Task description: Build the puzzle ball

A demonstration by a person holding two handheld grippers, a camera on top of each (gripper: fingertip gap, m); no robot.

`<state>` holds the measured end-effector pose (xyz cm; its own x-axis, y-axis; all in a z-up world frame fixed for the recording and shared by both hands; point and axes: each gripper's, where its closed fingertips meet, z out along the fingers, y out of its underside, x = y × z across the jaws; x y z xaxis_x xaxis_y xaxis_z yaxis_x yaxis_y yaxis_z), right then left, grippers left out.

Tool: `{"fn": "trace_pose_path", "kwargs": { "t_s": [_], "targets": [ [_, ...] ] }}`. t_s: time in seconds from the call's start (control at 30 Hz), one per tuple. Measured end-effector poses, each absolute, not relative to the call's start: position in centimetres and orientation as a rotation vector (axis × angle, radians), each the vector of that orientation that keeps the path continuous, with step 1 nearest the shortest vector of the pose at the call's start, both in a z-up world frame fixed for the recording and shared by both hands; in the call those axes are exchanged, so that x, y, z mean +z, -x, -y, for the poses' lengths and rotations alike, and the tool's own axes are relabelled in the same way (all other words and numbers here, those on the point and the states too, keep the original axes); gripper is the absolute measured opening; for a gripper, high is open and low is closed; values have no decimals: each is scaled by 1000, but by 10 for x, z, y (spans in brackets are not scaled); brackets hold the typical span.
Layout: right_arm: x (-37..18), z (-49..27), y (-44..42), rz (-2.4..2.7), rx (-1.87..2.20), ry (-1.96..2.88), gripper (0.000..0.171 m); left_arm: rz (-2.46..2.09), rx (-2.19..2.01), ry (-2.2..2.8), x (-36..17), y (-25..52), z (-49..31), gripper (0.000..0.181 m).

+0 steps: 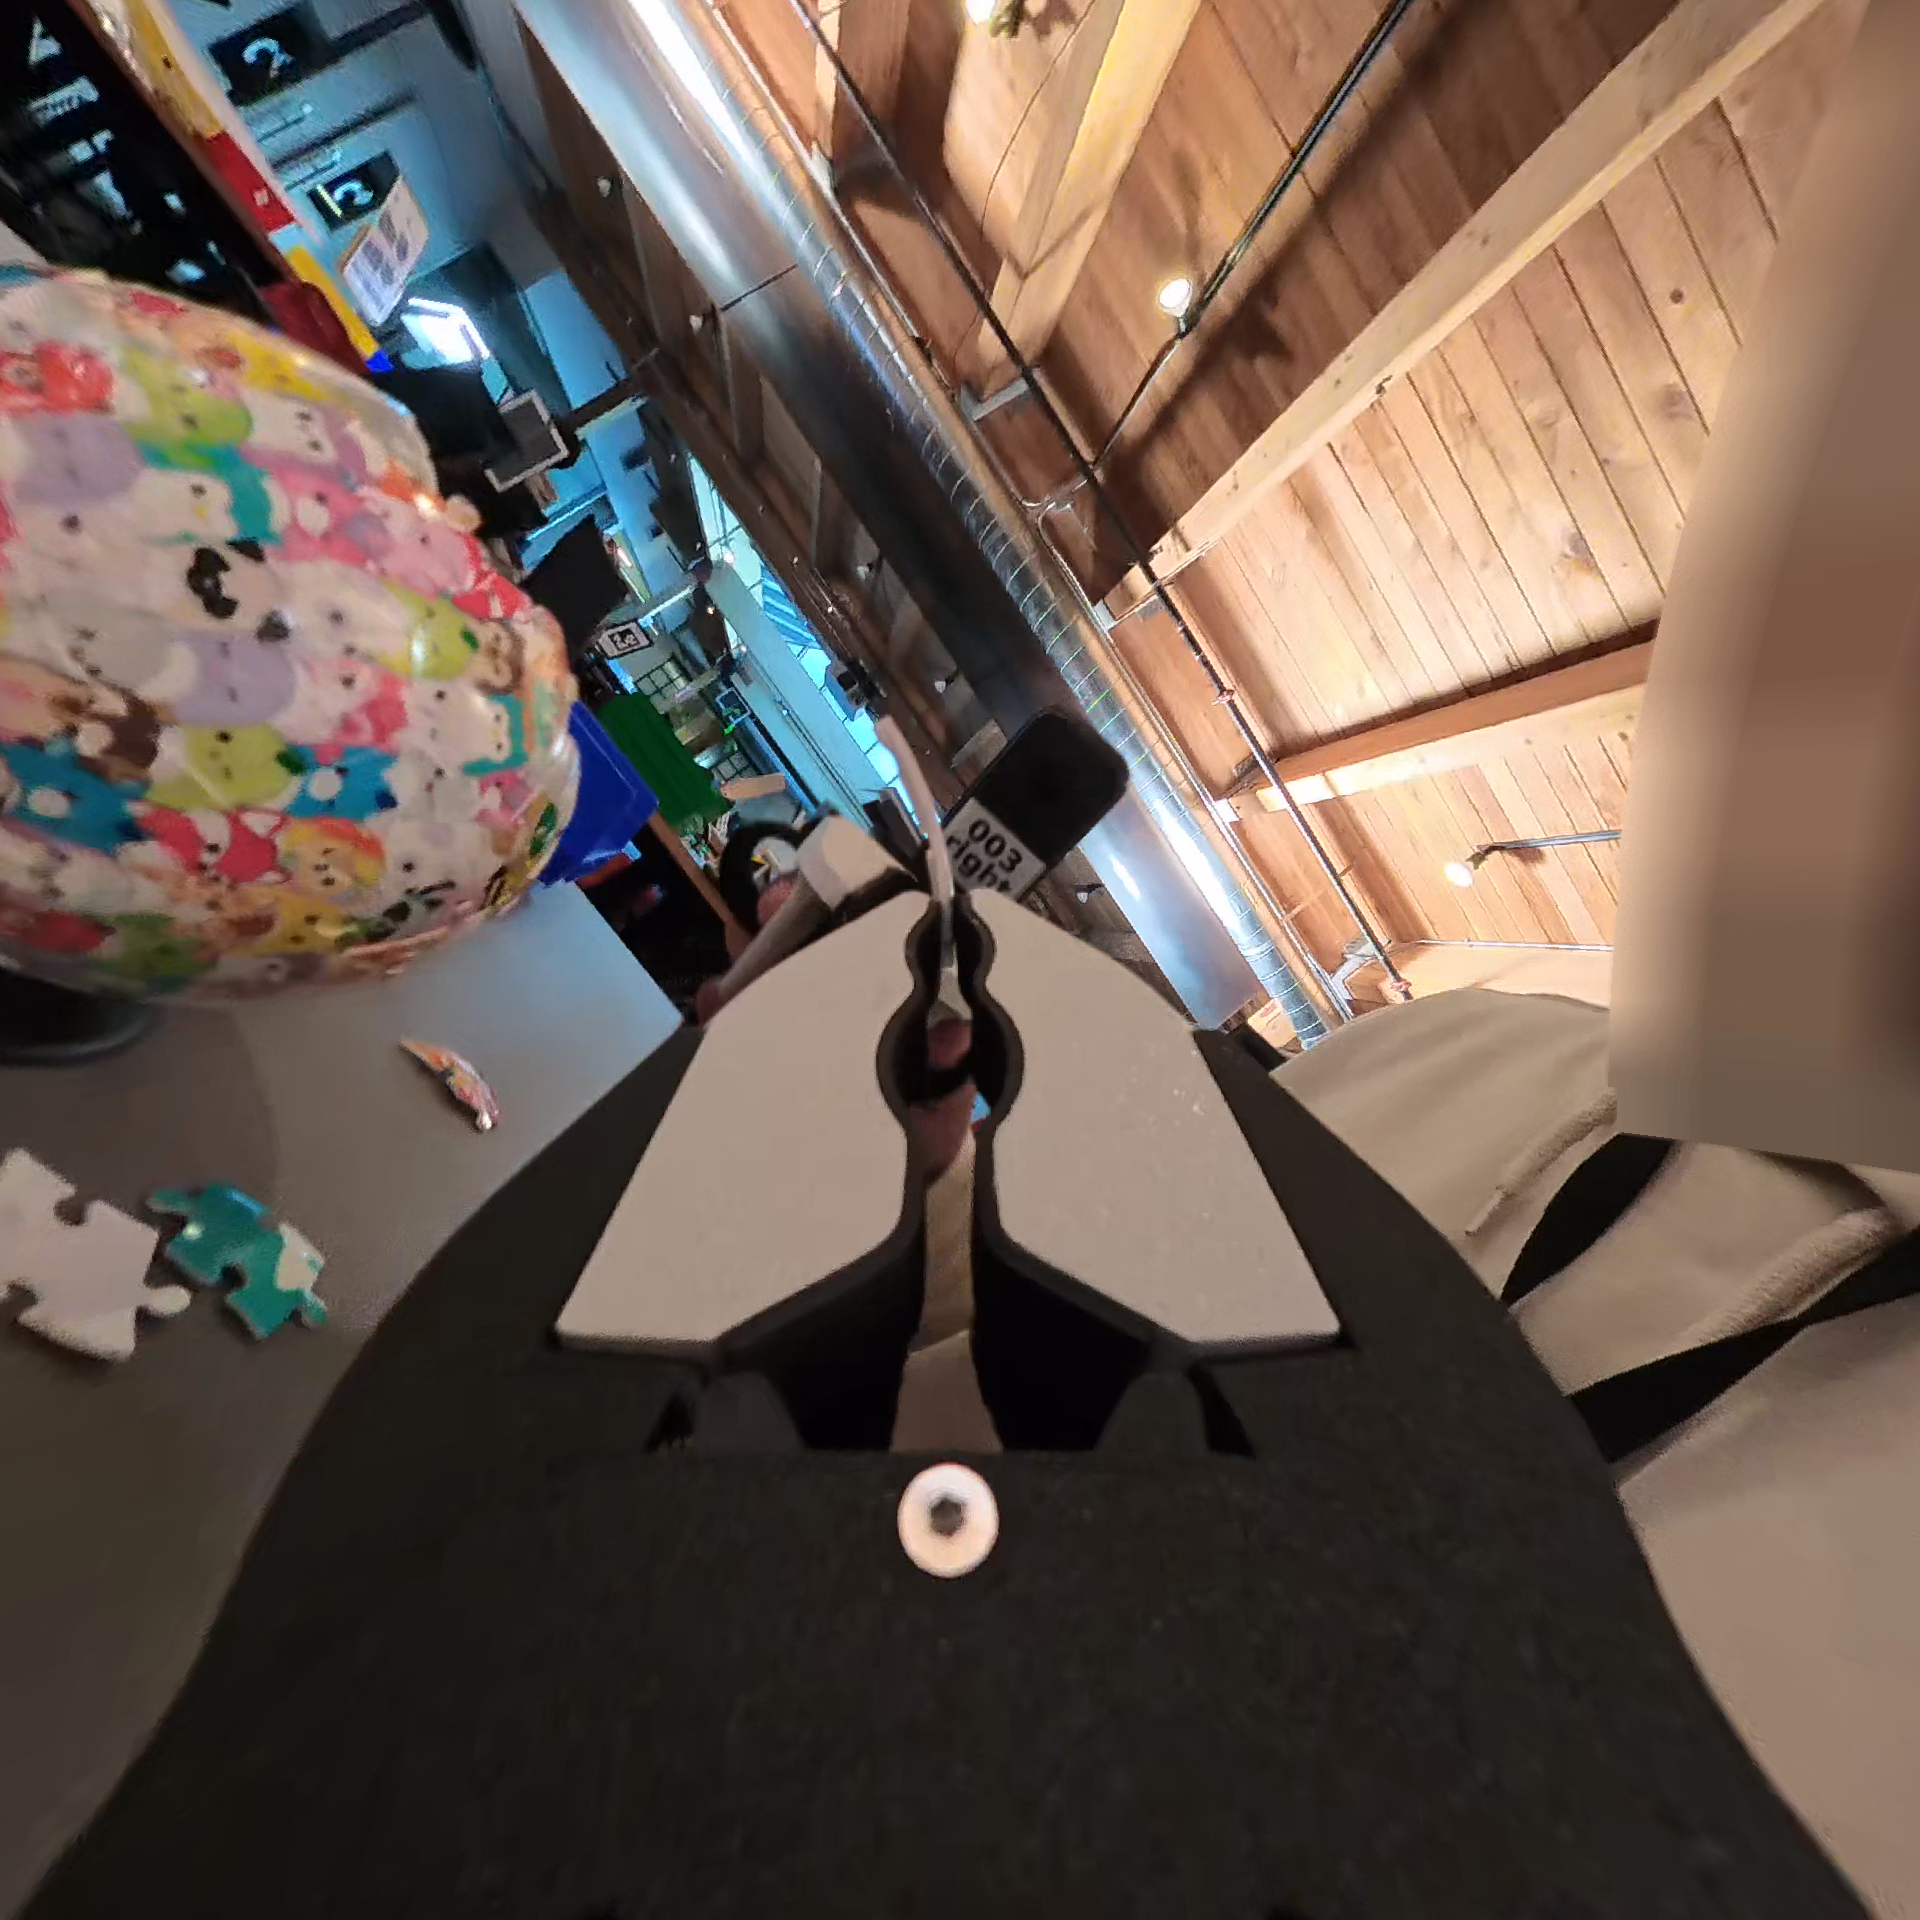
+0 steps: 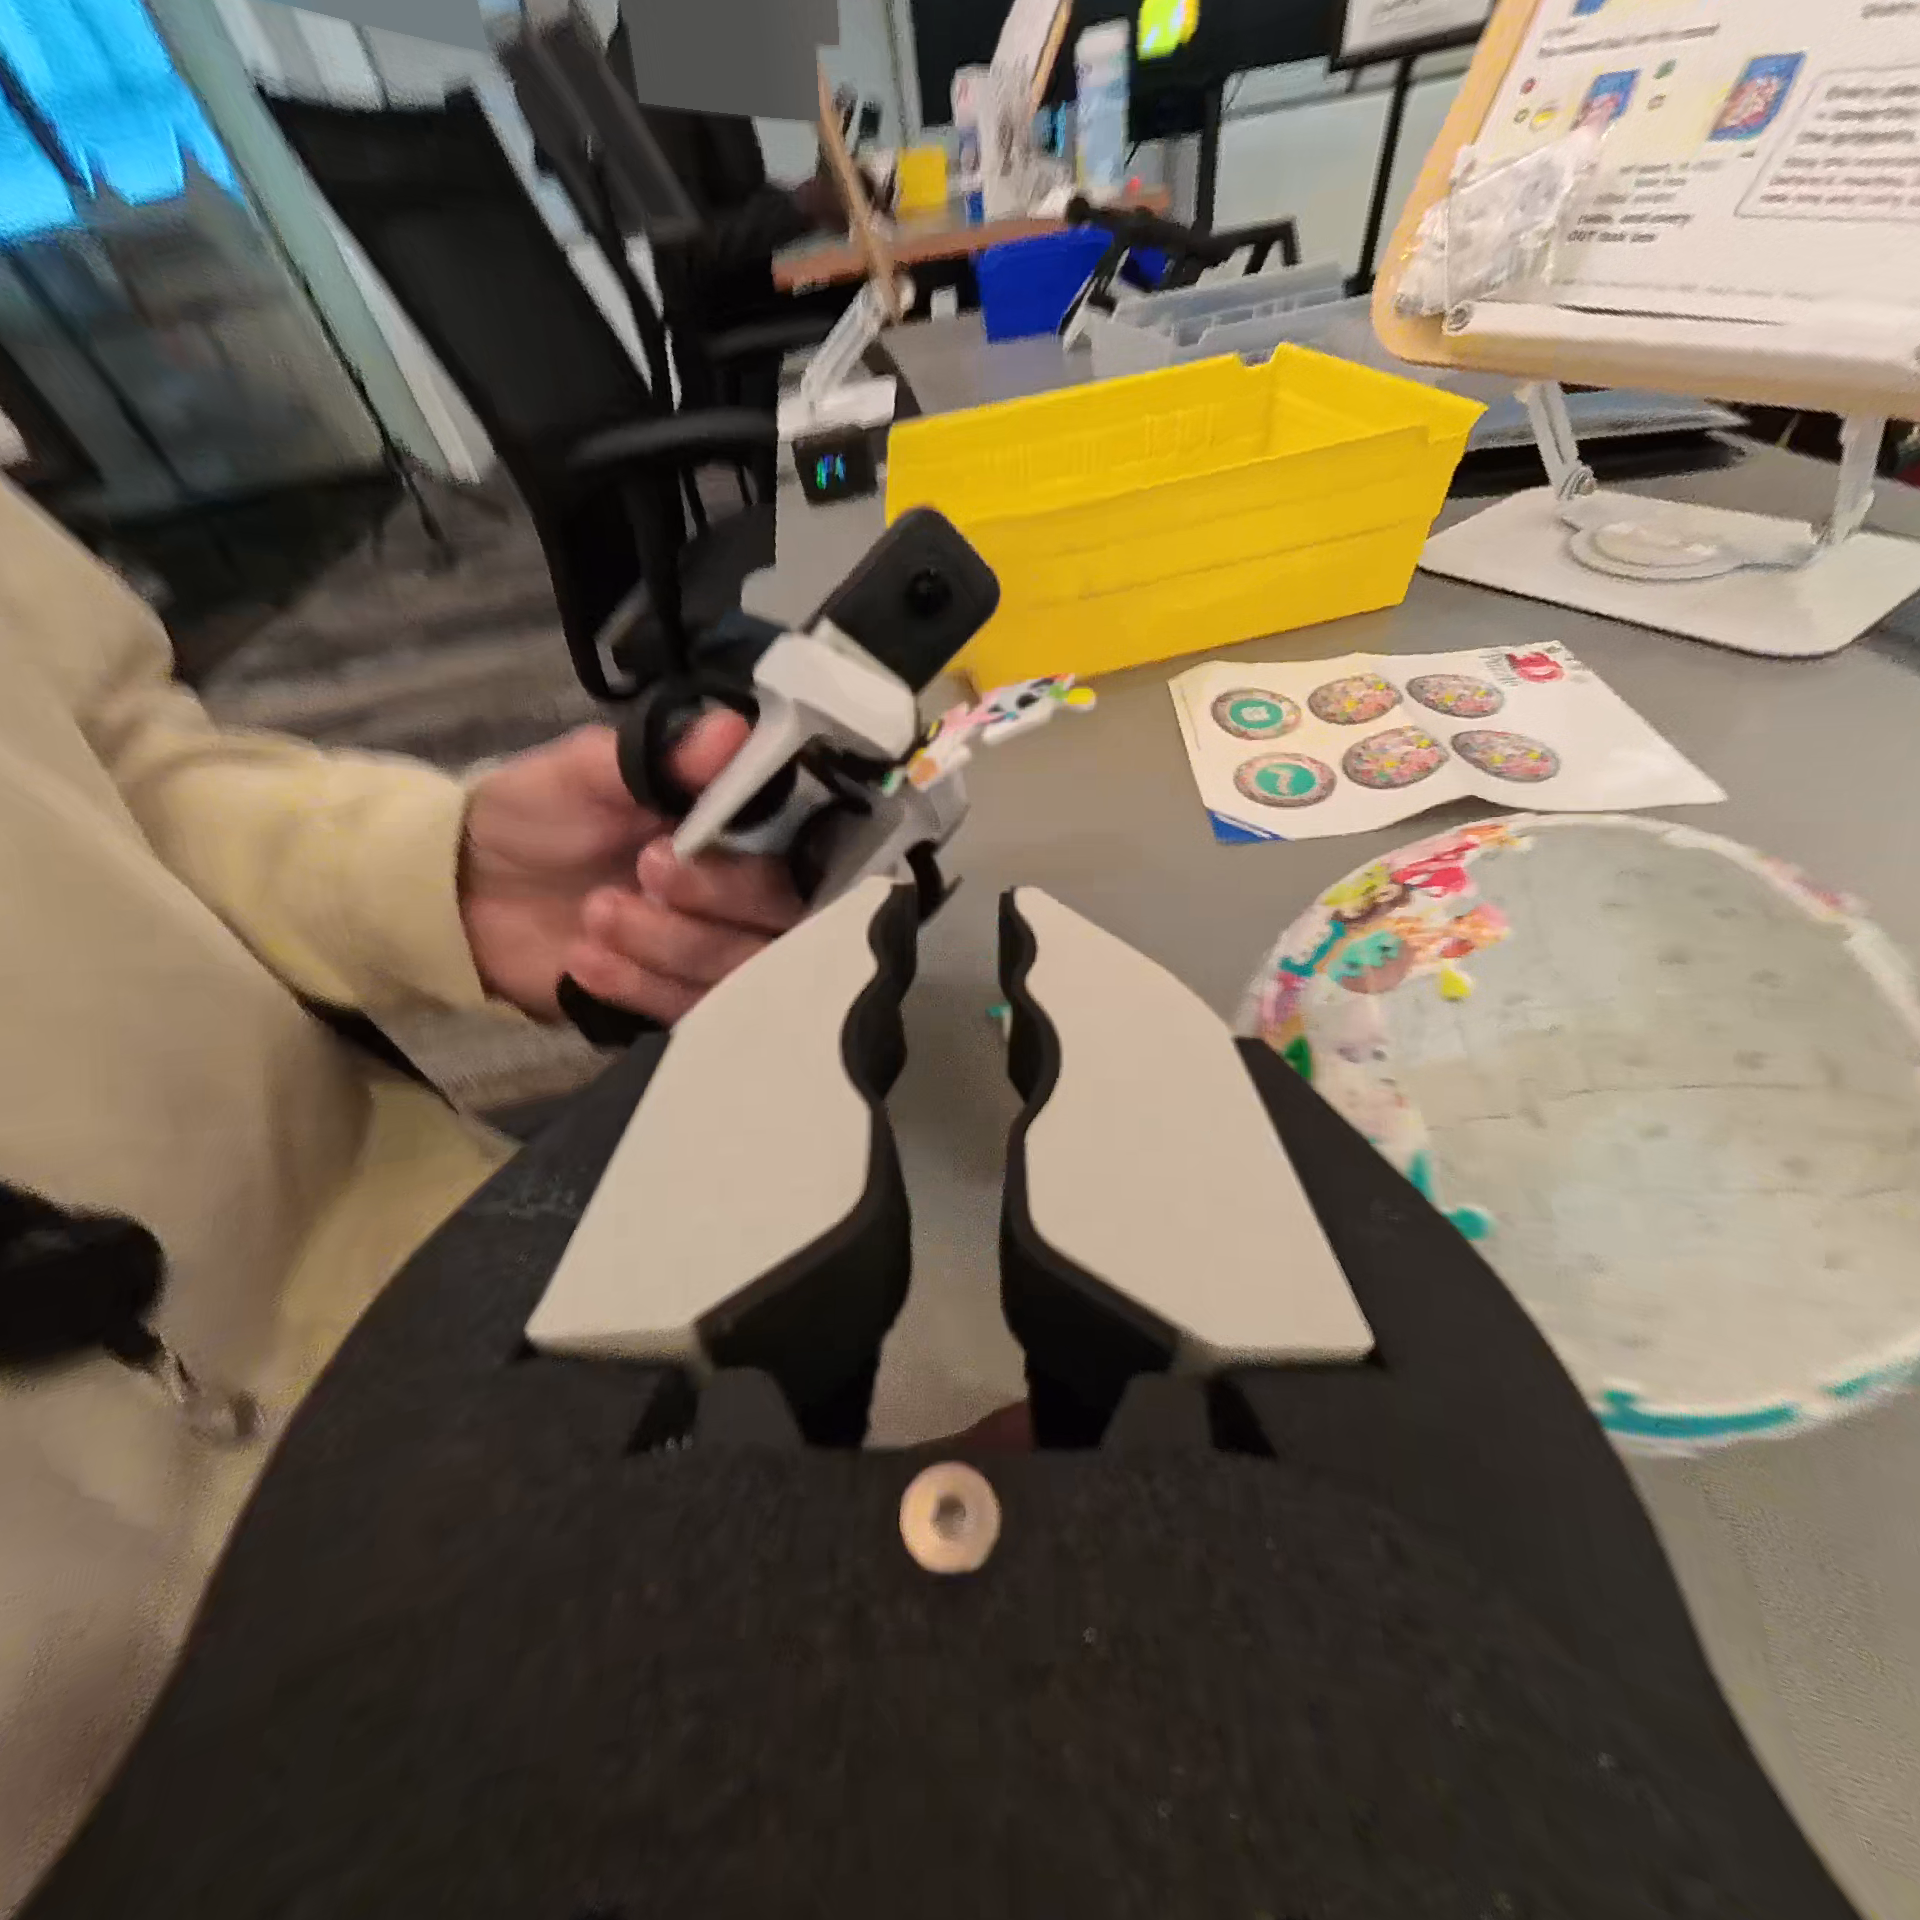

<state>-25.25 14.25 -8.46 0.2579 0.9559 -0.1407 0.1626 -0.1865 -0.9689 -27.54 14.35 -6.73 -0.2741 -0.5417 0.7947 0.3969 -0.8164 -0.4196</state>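
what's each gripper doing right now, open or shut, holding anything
left gripper: shut on a puzzle piece, seen edge-on between its fingers.
right gripper: open, holding nothing.

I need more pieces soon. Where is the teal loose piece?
Left wrist view, lower left: the teal piece lies on the grey table, beside a white face-down piece, below the puzzle ball.

Both grippers share one build: a broad matte-black body, a single round silver screw set in the middle, and two light-grey fingers lined along their inner edges with wavy black pads. The left gripper [image 1: 951, 935] and the right gripper [image 2: 958, 925] match in this. Seen from the right wrist view, the left tool has a white-grey frame, black finger loops and a black rounded camera on top. The right tool's black camera carries a white label. The person wears a cream sleeve [image 2: 208, 831] and a black strap [image 1: 1714, 1340].
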Motion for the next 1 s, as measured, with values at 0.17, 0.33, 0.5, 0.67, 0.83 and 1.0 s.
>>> {"fn": "trace_pose_path", "kwargs": {
  "t_s": [0.17,0.33,0.5,0.67,0.83,1.0],
  "targets": [
    [-65,-141,272,717,1195,1551,20,-222,-2109,1363,-62,271,-137,1],
    [-66,-135,267,691,1309,1581,4,-319,-2056,1411,-65,262,-127,1],
    [-76,-111,264,960,1486,1745,2,-593,-1982,1483,-63,266,-119,25],
    [-90,-85,260,1361,1467,1776,2,-780,-1961,1556,-72,259,-102,32],
    [-91,-76,257,1568,1398,1761,3,-900,-1874,1615,-81,248,-88,4],
    [-79,-121,251,1341,1005,1547,9,-419,-1997,1532,-64,263,-126,1]
  ]
}}
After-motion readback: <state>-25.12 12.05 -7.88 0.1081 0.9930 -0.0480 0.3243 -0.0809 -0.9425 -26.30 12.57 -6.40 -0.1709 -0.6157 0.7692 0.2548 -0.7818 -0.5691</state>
